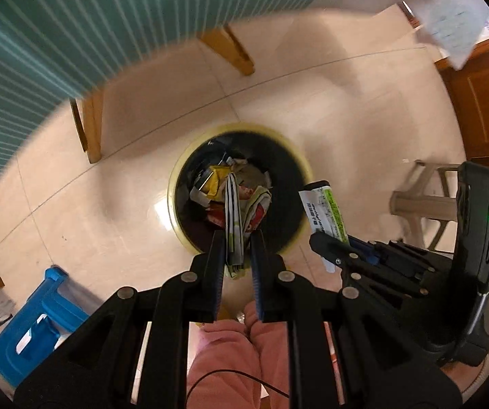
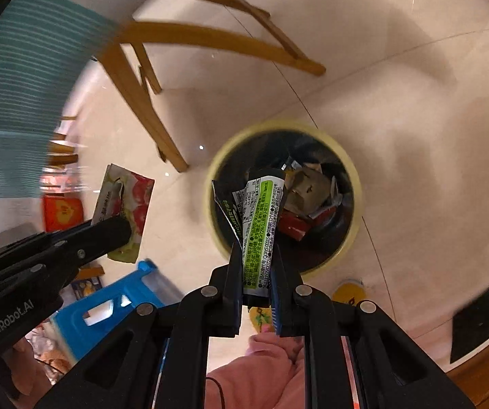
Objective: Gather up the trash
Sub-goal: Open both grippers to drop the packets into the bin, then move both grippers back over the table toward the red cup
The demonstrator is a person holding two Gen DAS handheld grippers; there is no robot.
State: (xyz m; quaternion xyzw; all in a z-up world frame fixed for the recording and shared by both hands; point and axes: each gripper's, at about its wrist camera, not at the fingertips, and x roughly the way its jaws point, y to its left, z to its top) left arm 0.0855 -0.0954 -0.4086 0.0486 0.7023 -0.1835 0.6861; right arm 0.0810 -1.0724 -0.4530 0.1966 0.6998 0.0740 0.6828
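Pale glossy floor tiles [image 1: 312, 102] lie below. The left gripper [image 1: 237, 238] clamps a flat red-and-white snack wrapper [image 1: 233, 218], the right gripper [image 2: 257, 255] a green-and-white printed wrapper [image 2: 258, 225]; each wrapper's long axis points ahead, over the yellow-rimmed round bin [image 2: 353, 177] holding trash.

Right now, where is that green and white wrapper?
The green and white wrapper is pinched between the right gripper fingers, held above the yellow-rimmed trash bin on the floor, right of the left gripper.
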